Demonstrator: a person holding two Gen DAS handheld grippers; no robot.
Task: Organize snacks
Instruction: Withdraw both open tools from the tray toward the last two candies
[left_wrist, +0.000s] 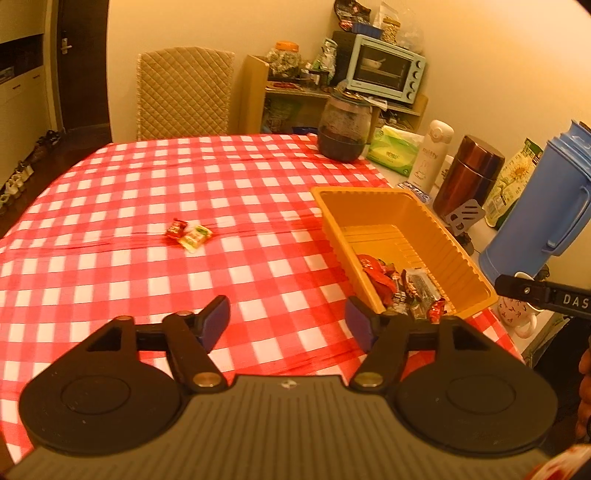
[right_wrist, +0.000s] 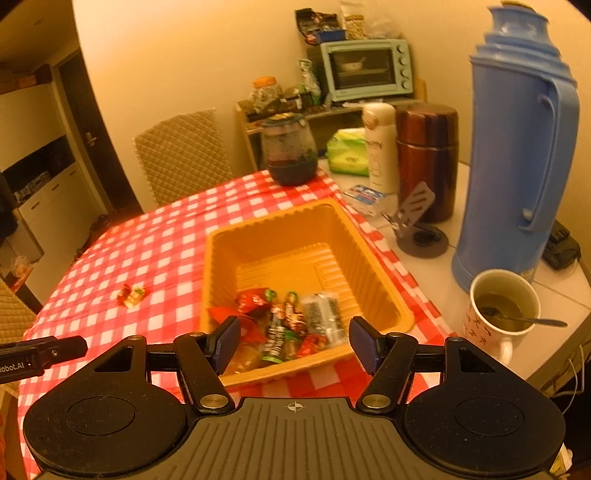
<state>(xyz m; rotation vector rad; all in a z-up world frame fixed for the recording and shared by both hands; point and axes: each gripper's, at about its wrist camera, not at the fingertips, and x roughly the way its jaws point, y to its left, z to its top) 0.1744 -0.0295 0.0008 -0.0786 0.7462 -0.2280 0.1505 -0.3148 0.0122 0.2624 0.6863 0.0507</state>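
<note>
- Left gripper (left_wrist: 288, 317): jaws parted, nothing held.
- Right gripper (right_wrist: 294, 341): jaws parted, nothing held, above tray (right_wrist: 373, 258).
- Two candies (left_wrist: 188, 232) lie on surface (left_wrist: 110, 206).

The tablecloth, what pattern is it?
Red and white checks on the tablecloth, clearest in the left wrist view.

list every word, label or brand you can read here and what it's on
"miffy": white bottle
"DAS": right gripper, cut off by the frame edge
"obot.AI": left gripper, first letters cut off
Snack wrappers in the yellow tray, green tissue pack, shelf packets: print too small or blurred to read.
</note>
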